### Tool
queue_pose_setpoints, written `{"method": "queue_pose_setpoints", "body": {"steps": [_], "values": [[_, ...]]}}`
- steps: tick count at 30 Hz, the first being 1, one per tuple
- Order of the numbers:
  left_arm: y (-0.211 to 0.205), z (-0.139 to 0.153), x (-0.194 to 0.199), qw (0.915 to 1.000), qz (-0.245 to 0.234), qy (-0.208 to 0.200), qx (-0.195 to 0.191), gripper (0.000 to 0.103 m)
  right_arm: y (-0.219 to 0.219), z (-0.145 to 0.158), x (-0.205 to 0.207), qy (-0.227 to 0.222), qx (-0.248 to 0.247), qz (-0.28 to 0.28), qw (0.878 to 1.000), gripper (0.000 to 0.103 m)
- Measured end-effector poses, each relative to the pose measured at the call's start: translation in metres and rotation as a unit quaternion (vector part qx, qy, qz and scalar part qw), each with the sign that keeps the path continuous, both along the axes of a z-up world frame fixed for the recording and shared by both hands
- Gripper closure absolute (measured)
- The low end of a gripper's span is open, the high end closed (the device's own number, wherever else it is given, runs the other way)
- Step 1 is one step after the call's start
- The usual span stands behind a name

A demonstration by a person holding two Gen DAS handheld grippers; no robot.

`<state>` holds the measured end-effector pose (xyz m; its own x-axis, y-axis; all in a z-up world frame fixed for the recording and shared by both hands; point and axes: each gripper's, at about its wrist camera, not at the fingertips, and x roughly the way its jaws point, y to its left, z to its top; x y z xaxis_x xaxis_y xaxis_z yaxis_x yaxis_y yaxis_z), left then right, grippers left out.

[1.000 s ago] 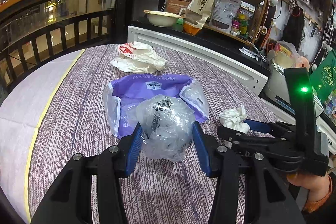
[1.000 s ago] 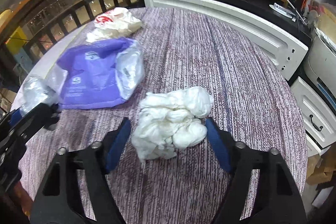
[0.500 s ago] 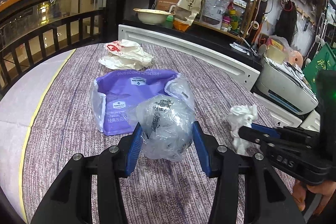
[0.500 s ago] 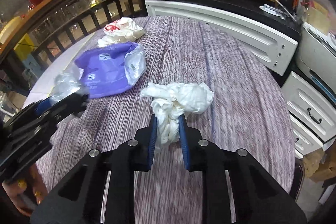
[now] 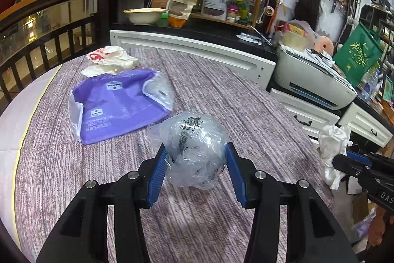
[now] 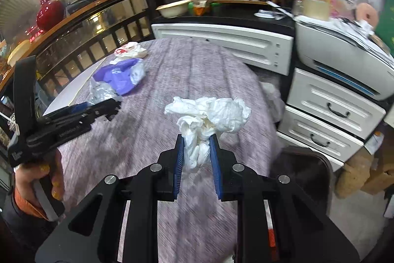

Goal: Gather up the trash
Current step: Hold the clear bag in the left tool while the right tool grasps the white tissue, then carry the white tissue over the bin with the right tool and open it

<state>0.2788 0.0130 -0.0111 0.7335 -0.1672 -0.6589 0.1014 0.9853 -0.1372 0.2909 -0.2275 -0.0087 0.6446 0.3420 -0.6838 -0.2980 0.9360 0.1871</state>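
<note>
White tissue wad (image 6: 209, 115) sat pinched in the right gripper (image 6: 197, 152), whose fingers had just been closing on it. The left gripper (image 5: 194, 162) squeezed a clear plastic ball (image 5: 192, 147). Both hung above the desk (image 5: 221, 95), purple bag (image 5: 115, 102) lying beyond the left.

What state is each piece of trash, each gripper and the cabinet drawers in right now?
Left gripper: shut on the crumpled clear plastic bag.
Right gripper: shut on the crumpled white tissue wad, held above the table.
Purple plastic package: lying flat on the purple striped tablecloth, ungripped.
White-and-red crumpled bag: lying beyond the purple package, ungripped.
White cabinet drawers: closed.
</note>
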Motion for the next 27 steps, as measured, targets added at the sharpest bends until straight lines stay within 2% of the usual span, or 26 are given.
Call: {"method": "queue_pose_setpoints", "body": {"steps": [13, 19, 27], "values": [[-0.053, 0.02, -0.054, 0.9982, -0.055, -0.018, -0.016, 0.056, -0.08, -0.003, -0.058, -0.032, -0.016, -0.074, 0.997, 0.081], [-0.082, 0.025, -0.07, 0.996, -0.083, -0.023, -0.023, 0.056, -0.116, -0.028, -0.069, -0.004, -0.022, -0.112, 0.994, 0.081], [-0.114, 0.02, -0.083, 0.9933, -0.11, -0.014, -0.035, 0.056, -0.151, -0.072, -0.061, 0.047, -0.033, -0.15, 0.987, 0.081]]}}
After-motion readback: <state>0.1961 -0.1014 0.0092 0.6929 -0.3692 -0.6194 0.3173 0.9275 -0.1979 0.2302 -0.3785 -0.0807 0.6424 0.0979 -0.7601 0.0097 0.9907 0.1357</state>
